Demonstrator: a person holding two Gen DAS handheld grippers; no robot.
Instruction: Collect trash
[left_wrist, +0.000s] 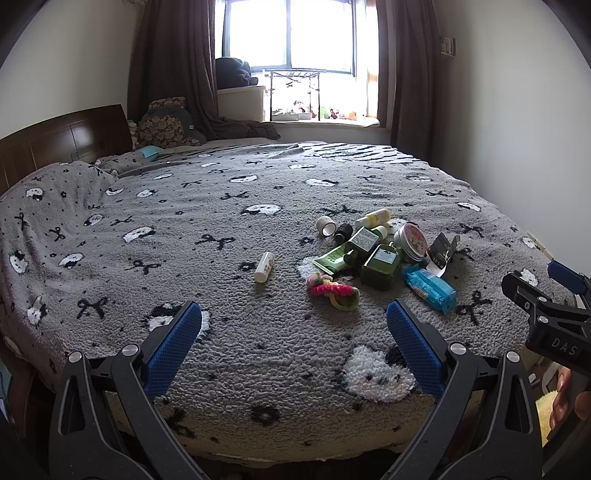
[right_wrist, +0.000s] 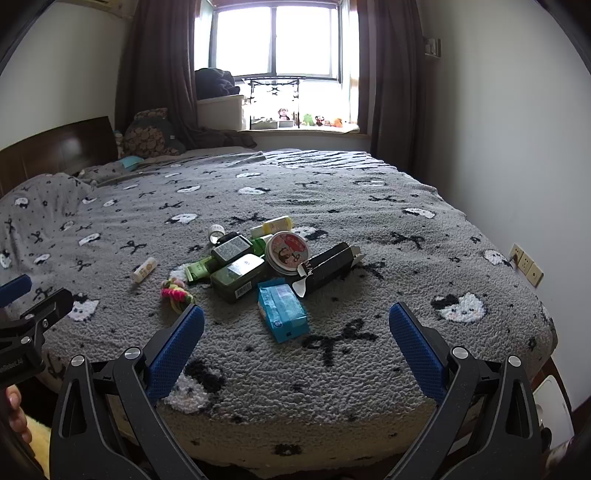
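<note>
- Left tongs (left_wrist: 294, 319) and right tongs (right_wrist: 296, 321): both released, empty, over bed (left_wrist: 258, 369) edge.
- Trash pile (right_wrist: 255, 266) mid-bed, just past right tongs; blue pack (right_wrist: 282, 310) nearest.

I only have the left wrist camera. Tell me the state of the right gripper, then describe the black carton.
Observer: The right gripper is open with nothing between its fingers. It hangs over the near edge of the bed, facing the blue tissue pack.
Operator: Now the carton. I see only one end of it.
Observer: The black carton is long and lies on its side beside the round tin. A white flap hangs open at its near end.
</note>
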